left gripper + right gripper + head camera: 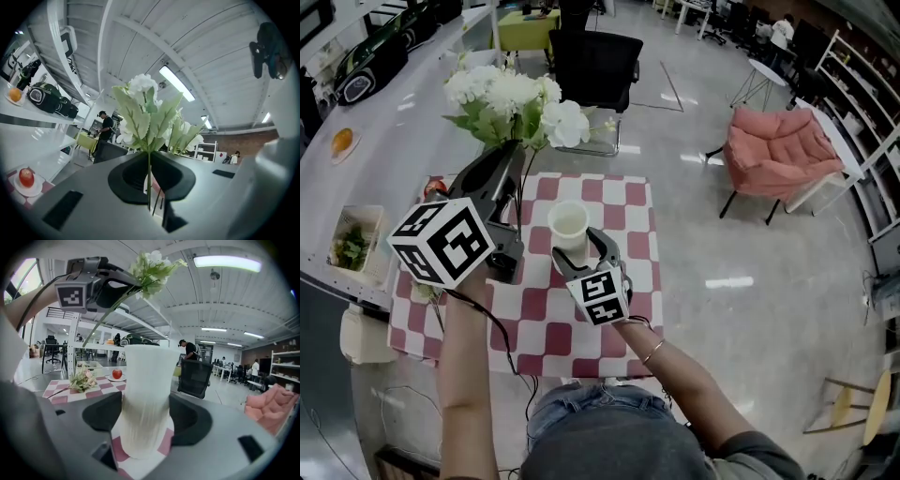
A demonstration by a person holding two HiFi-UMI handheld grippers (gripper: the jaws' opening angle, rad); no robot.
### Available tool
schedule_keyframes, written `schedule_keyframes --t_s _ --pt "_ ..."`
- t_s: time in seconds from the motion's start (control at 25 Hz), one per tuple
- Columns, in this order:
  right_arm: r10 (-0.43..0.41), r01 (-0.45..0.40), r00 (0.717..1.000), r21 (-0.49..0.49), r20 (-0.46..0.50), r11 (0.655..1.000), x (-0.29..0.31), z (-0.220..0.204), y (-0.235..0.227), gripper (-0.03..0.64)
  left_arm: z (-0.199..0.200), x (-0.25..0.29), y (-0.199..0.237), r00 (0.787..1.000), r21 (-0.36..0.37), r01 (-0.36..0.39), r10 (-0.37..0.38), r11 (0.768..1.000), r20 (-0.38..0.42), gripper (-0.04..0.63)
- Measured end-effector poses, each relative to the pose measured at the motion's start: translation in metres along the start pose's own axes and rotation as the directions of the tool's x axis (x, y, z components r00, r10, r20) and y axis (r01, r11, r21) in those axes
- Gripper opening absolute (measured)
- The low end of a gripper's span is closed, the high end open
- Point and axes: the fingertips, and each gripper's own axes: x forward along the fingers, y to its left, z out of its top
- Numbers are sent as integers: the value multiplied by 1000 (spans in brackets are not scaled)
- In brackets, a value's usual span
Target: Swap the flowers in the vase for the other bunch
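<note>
Left gripper (512,157), jaws pinched on the green stems of white artificial flower bunch (514,98) — aloft, clear of the vase, right gripper (584,246), jaws clasping white ribbed cylindrical vase (568,225) — upright on red-and-white checked tablecloth (623,202), pale pink flower bunch (83,379) lying on the cloth.

Bright ceiling strip lights (228,261), glare on the floor (703,159), fisheye-warped, dark-cornered gripper views

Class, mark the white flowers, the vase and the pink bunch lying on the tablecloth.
white flowers (514,97), head view, on the blooms.
vase (147,397), right gripper view, on its ribbed side.
pink bunch (84,379), right gripper view, on the blossoms.
</note>
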Motion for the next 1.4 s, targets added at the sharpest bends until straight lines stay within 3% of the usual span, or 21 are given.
schedule_keyframes --t_s 0.2,0.44,0.76,1.16,1.4 --pt "-16 16 1000 -14 0 1000 3 -6 10 322 22 9 -15 997 8 58 -58 998 57 28" --pt "-36 36 999 -26 1 999 16 -24 44 322 11 6 -16 987 -8 131 -129 991 93 28" --pt "-38 38 999 -10 -5 999 0 -3 6 322 9 73 -59 977 -34 201 -198 979 79 28" --pt "-23 23 1000 -17 6 1000 -5 -3 2 322 -19 78 -54 971 -37 224 -221 974 87 28" --pt "-21 21 1000 -19 5 1000 -8 -3 0 322 -32 65 -44 974 4 211 -210 978 88 28"
